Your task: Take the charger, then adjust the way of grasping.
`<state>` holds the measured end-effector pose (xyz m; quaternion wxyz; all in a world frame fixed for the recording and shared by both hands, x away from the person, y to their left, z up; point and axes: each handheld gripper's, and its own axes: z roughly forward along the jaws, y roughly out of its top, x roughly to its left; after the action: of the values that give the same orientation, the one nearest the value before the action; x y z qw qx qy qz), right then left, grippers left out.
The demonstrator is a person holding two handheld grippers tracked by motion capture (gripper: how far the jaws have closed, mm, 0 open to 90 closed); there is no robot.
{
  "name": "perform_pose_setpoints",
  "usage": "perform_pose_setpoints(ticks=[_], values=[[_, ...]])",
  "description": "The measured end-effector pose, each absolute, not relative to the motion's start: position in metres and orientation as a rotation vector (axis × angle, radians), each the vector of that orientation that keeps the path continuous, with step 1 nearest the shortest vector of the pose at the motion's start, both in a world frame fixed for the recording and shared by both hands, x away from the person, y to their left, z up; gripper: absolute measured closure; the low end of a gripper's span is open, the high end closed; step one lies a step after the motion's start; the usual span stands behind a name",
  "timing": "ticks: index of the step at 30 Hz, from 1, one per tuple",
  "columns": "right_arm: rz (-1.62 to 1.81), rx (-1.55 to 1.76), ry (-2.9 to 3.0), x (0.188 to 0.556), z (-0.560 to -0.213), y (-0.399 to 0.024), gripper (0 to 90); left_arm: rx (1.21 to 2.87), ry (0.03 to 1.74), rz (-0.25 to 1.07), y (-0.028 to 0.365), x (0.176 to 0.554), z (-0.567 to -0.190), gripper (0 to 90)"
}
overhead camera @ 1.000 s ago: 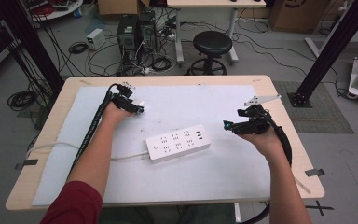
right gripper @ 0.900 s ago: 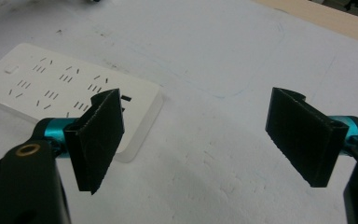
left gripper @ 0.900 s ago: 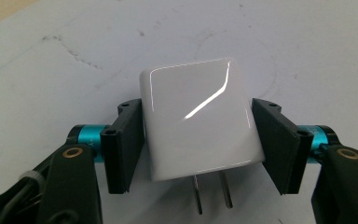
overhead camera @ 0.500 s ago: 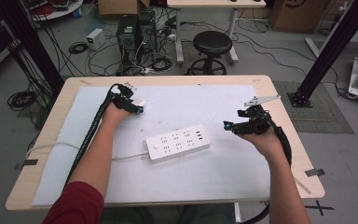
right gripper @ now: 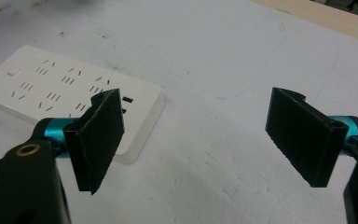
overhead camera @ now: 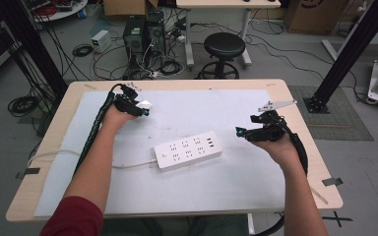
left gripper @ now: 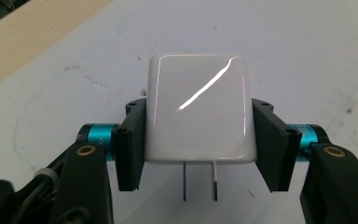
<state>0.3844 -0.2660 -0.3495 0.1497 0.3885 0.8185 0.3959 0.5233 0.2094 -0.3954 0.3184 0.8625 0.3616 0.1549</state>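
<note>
Now my left hand-held gripper (left gripper: 196,140) has its jaws clamped on the white charger (left gripper: 198,109), prongs toward me, while the power strip (overhead camera: 189,150) lies at its four o'clock, long axis nine-to-three.

Glossy white charger (left gripper: 198,109); white power strip (overhead camera: 189,150); black tool pads (right gripper: 100,135), teal collars; pale-blue mat (overhead camera: 216,113).
</note>
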Motion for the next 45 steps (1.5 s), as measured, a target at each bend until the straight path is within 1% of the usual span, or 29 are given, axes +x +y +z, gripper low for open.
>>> perform_pose_setpoints(ticks=[1,3,6,7,10,12,14,15,18,22,23,26,27,31,39,45], values=[[1.138,1.116,2.352,0.384,-0.349,-0.266,19.6,2.277,0.911,0.414,0.212,0.513,-0.379,42.6],[1.152,1.112,2.347,0.382,-0.348,-0.267,19.6,2.279,0.886,0.416,0.213,0.506,-0.370,42.6],[1.156,1.111,2.349,0.382,-0.347,-0.267,19.6,2.279,0.886,0.416,0.213,0.506,-0.370,42.6],[1.162,1.116,2.346,0.381,-0.345,-0.268,19.6,2.256,0.823,0.412,0.214,0.488,-0.350,42.6],[1.171,1.113,2.342,0.381,-0.344,-0.269,19.6,2.252,0.813,0.412,0.214,0.484,-0.346,42.5],[1.174,1.104,2.342,0.380,-0.342,-0.269,19.6,2.232,0.780,0.418,0.215,0.470,-0.333,42.6],[1.178,1.099,2.342,0.379,-0.341,-0.269,19.6,2.232,0.780,0.418,0.215,0.470,-0.333,42.5],[1.179,1.097,2.340,0.378,-0.339,-0.270,19.6,2.217,0.744,0.425,0.215,0.452,-0.323,42.6],[1.183,1.093,2.341,0.376,-0.337,-0.271,19.6,2.210,0.715,0.430,0.216,0.438,-0.317,42.6],[1.185,1.082,2.346,0.374,-0.335,-0.271,19.6,2.204,0.701,0.430,0.217,0.429,-0.314,42.6],[1.184,1.081,2.341,0.373,-0.335,-0.271,19.6,2.200,0.670,0.423,0.217,0.417,-0.313,42.6],[1.180,1.070,2.345,0.371,-0.332,-0.270,19.6,2.201,0.657,0.422,0.218,0.413,-0.313,42.5],[1.179,1.074,2.351,0.370,-0.332,-0.269,19.6,2.186,0.632,0.411,0.218,0.401,-0.314,42.5],[1.167,1.066,2.362,0.371,-0.332,-0.266,19.6,2.170,0.604,0.400,0.221,0.391,-0.317,42.5],[1.148,1.075,2.384,0.380,-0.334,-0.260,19.6,2.177,0.597,0.390,0.228,0.385,-0.327,42.5],[1.148,1.061,2.388,0.382,-0.330,-0.257,19.6,2.168,0.576,0.391,0.223,0.383,-0.328,42.5]])
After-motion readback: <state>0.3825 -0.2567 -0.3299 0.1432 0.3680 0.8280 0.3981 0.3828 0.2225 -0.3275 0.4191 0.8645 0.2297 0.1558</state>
